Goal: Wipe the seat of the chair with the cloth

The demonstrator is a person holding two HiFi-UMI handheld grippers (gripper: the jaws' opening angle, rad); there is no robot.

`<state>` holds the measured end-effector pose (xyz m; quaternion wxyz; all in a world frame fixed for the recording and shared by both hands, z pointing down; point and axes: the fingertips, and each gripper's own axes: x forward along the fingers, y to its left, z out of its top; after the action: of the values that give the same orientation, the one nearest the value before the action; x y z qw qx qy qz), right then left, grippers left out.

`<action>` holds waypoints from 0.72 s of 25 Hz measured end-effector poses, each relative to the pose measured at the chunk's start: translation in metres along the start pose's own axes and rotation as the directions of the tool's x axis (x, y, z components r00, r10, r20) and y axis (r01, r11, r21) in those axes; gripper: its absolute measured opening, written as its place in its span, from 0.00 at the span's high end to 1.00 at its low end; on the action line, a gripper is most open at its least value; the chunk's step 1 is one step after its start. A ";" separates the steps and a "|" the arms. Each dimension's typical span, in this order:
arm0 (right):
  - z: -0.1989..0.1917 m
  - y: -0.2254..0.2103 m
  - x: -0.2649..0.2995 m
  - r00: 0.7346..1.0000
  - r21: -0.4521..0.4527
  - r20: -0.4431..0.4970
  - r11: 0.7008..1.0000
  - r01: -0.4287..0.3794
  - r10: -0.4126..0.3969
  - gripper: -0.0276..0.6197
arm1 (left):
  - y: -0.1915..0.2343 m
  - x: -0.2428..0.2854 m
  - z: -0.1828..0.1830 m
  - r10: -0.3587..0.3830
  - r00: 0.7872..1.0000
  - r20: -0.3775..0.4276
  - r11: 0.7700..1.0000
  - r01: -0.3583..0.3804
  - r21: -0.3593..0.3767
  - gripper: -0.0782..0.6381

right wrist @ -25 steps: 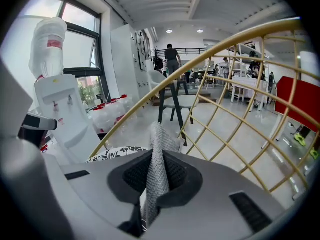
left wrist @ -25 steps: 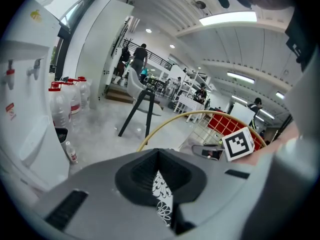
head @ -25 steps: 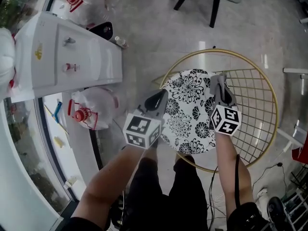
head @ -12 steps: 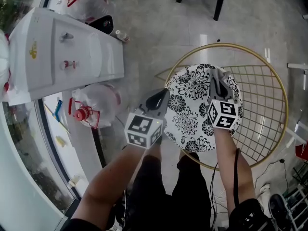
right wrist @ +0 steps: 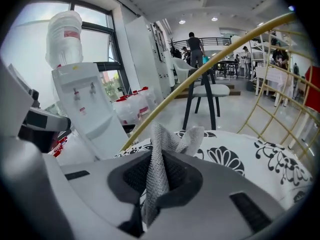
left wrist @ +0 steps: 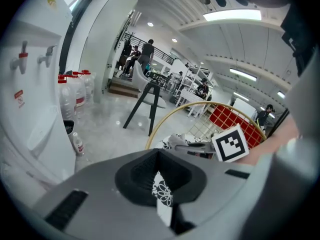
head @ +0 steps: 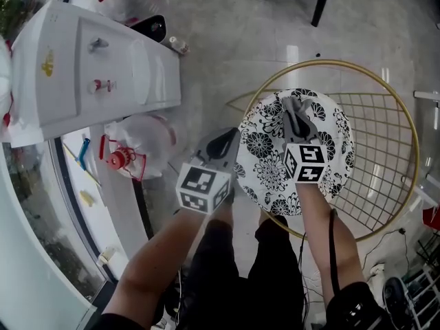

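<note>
Right jaws: on the right gripper [right wrist: 156, 180] they are clamped on a grey mesh cloth [right wrist: 161, 146], whose folded end sticks out past the tips.
Left jaws: on the left gripper [left wrist: 161, 184] they are drawn almost together, leaving only a thin slit. A strip of flowered fabric shows through the slit, and nothing is gripped.
Cloth position: low over the seat [head: 265, 177], above its far half. I cannot tell whether it presses on the fabric.
Seat look: round, white with black flowers, directly under the right gripper.
Left gripper position: just beside the seat's left edge, tips pointing away from the person.
Frame: the chair [head: 342, 63] has a gold ring around the seat, with a gold wire grid on the right side.
Floor, left: a clear jug [head: 141, 150] with a red cap sits near the chair.
Beyond the jug: a white water dispenser [head: 96, 74] with two taps on its front.
Farther on the floor: a small bottle [head: 178, 44] near the dispenser's far corner.
Farther still: a second chair [right wrist: 205, 90] with black legs and a pale seat, well beyond the gold ring.
Back of the hall: several people [right wrist: 193, 41], far off.
</note>
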<state>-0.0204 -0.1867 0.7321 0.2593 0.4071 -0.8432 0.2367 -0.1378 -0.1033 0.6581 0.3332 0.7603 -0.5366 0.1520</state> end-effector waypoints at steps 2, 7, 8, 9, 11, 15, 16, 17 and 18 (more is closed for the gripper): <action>-0.003 0.014 0.003 1.000 -0.010 -0.008 1.000 -0.025 0.025 0.92 | 0.003 -0.003 -0.002 0.006 1.000 0.002 1.000 -0.006 -0.010 0.90; -0.007 0.045 0.009 0.996 -0.012 -0.020 0.996 -0.085 0.085 0.92 | 0.005 -0.010 -0.005 0.009 1.000 0.005 1.000 -0.009 -0.018 0.90; -0.007 0.051 0.009 0.995 -0.013 -0.023 0.995 -0.095 0.095 0.92 | 0.006 -0.012 -0.006 0.010 1.000 0.005 1.000 -0.009 -0.018 0.90; -0.007 0.057 0.010 0.994 -0.014 -0.023 0.994 -0.105 0.105 0.92 | 0.007 -0.014 -0.006 0.011 1.000 0.004 1.000 -0.011 -0.018 0.90; -0.007 0.069 0.013 0.992 -0.012 -0.022 0.993 -0.122 0.121 0.92 | 0.010 -0.018 -0.007 0.016 1.000 0.003 1.000 -0.016 -0.015 0.90; -0.006 0.085 0.015 0.990 0.003 -0.021 0.990 -0.141 0.141 0.92 | 0.014 -0.024 -0.009 0.025 1.000 0.004 1.000 -0.025 -0.016 0.90; -0.006 0.089 0.016 0.989 0.005 -0.023 0.989 -0.147 0.147 0.92 | 0.015 -0.026 -0.008 0.027 1.000 0.006 0.999 -0.027 -0.016 0.90; -0.006 0.093 0.016 0.988 0.005 -0.024 0.988 -0.153 0.153 0.92 | 0.016 -0.027 -0.008 0.029 1.000 0.009 0.999 -0.029 -0.017 0.90; -0.006 0.097 0.016 0.987 0.003 -0.025 0.987 -0.160 0.160 0.92 | 0.016 -0.029 -0.008 0.031 0.999 0.010 0.999 -0.031 -0.017 0.90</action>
<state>-0.1060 -0.1379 0.7289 0.2496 0.3352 -0.8698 0.2624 -0.1627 -0.0800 0.6526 0.3343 0.7498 -0.5513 0.1486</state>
